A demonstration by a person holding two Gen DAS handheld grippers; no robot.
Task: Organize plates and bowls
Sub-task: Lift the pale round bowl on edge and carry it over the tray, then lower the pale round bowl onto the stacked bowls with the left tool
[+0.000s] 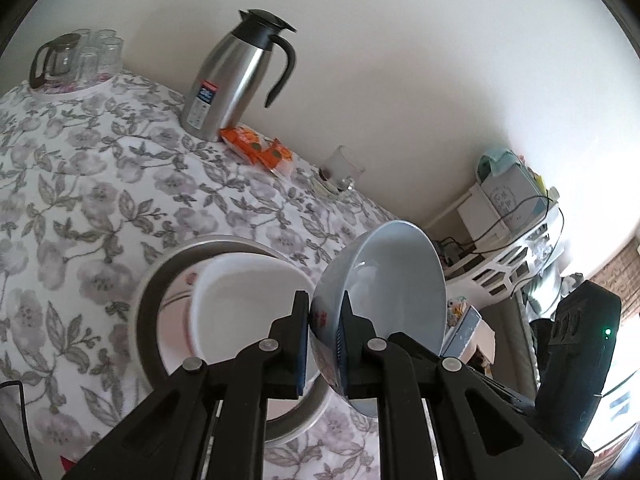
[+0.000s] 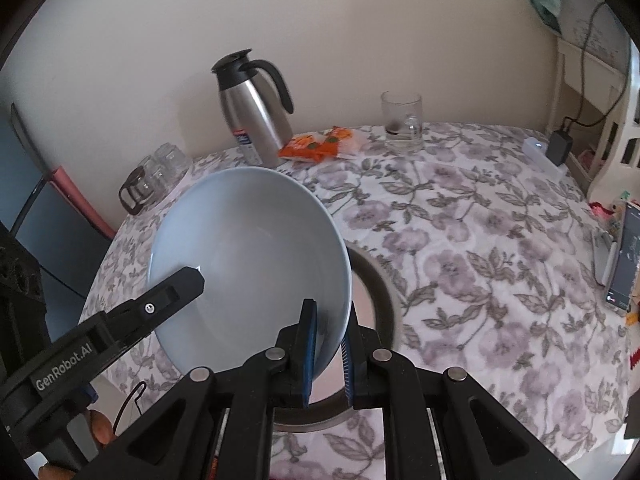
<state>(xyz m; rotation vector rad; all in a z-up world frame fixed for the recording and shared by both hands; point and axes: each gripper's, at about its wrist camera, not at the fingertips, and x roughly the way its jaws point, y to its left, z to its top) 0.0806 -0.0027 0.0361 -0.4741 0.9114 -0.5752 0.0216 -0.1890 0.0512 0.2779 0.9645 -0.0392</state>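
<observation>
A pale blue bowl (image 1: 392,280) is held tilted above the flowered table by both grippers. My left gripper (image 1: 325,320) is shut on its rim on one side. My right gripper (image 2: 330,330) is shut on the rim on the other side, and the bowl (image 2: 248,248) fills the middle of the right wrist view. The left gripper's finger (image 2: 176,284) reaches in from the lower left there. Below the bowl a white dish (image 1: 248,304) lies tilted on a round metal-rimmed plate (image 1: 146,300), whose rim (image 2: 380,288) shows to the right of the bowl.
A steel thermos jug (image 1: 236,80), orange snack packets (image 1: 256,146) and a glass mug (image 1: 340,170) stand along the wall. A tray of glasses with a glass pot (image 1: 76,60) is at the far left. A white rack with cables (image 1: 508,240) stands past the table's right edge.
</observation>
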